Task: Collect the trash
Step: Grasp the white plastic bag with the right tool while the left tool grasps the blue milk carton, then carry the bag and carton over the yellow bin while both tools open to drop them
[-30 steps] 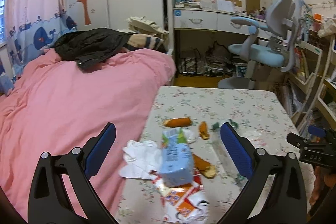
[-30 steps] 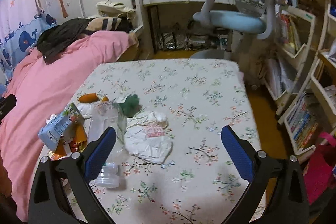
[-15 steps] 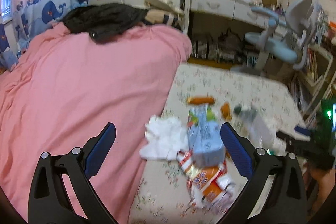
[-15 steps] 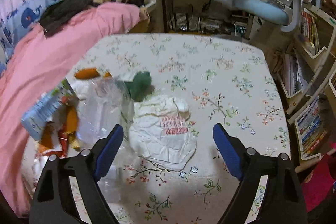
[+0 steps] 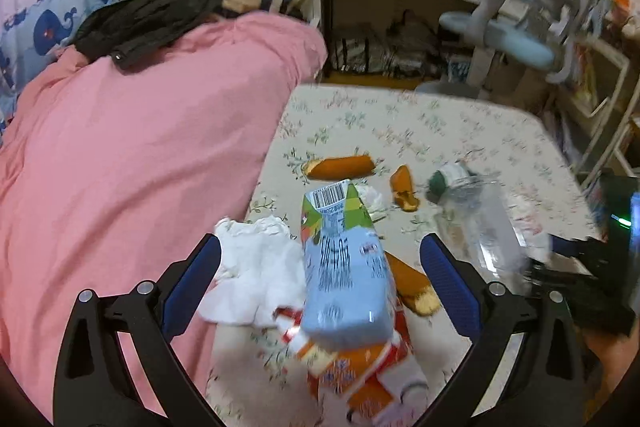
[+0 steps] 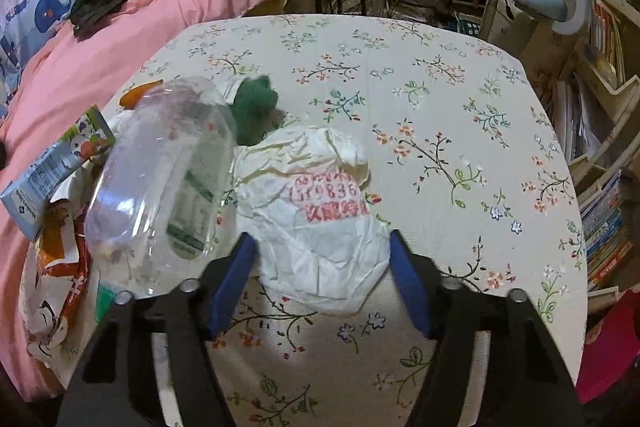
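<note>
Trash lies on the floral table (image 6: 440,99). My right gripper (image 6: 320,267) is open, its blue pads on either side of a crumpled white paper bag with red print (image 6: 320,211). A clear plastic bottle with a green cap (image 6: 160,179) lies just left of it. My left gripper (image 5: 320,267) is open around a blue and green drink carton (image 5: 344,267), which rests on an orange snack wrapper (image 5: 360,375). White tissue (image 5: 256,275) lies at its left pad. Orange peel pieces (image 5: 340,167) lie beyond. The bottle also shows in the left wrist view (image 5: 476,227).
A bed with a pink quilt (image 5: 132,163) borders the table's left edge, a black jacket (image 5: 148,15) on it. A blue desk chair (image 5: 516,39) and desk stand behind the table. Bookshelves (image 6: 604,187) stand on the right.
Both grippers have moved forward and down toward the trash. The right jaws have narrowed around the white paper bag. The left gripper now frames the carton closely.
</note>
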Motion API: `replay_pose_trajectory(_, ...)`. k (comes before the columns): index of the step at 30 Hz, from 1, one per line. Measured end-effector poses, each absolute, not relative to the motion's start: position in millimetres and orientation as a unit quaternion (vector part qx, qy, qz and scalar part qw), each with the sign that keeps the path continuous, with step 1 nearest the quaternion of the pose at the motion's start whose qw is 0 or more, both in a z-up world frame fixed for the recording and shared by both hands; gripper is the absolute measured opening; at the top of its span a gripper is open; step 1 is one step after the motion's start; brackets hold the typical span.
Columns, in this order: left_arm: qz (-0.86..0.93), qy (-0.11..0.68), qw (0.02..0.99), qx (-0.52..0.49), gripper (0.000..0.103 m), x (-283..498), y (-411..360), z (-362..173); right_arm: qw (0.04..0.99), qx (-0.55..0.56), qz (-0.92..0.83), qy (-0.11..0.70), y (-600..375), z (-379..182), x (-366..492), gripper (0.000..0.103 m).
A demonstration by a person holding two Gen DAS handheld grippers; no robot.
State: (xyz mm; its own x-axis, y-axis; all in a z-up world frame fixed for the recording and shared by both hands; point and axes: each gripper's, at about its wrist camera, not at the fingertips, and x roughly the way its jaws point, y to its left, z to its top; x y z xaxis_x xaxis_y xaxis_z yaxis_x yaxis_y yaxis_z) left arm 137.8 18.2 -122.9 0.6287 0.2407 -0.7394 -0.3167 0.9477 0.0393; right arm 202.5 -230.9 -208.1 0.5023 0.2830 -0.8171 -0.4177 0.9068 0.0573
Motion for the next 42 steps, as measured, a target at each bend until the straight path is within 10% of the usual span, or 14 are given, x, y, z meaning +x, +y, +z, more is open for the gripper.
replay_pose_trajectory(4, 0.160, 0.456, 0.875, -0.045, 0.085, 162.2, 21.6, -152.4, 0.862, -0.065, 0.206, 0.458, -236.4, -206.2, 207.7, 0.015)
replay_pose_trajectory(6, 0.147, 0.465, 0.871, -0.053, 0.049, 164.1, 24.3, -159.6, 0.859, -0.043, 0.212, 0.464, -243.0, -206.4, 212.6, 0.010)
replay_pose_trajectory(23, 0.065, 0.318, 0.934, -0.147, 0.048, 81.7, 25.9, -91.0, 0.835, 0.136, 0.336, 0.413, -296.6, -145.3, 169.9, 0.008)
replay_pose_trajectory(34, 0.049, 0.295, 0.943, -0.143, 0.048, -7.9, -1.5, -85.1, 0.862, 0.004, 0.397, 0.316, -282.4, -105.1, 33.3, 0.008)
replay_pose_trajectory(42, 0.033, 0.316, 0.939, -0.131, 0.048, -65.6, -25.2, -95.2, 0.809, -0.061, 0.429, 0.397, -281.2, -151.9, -25.6, 0.008)
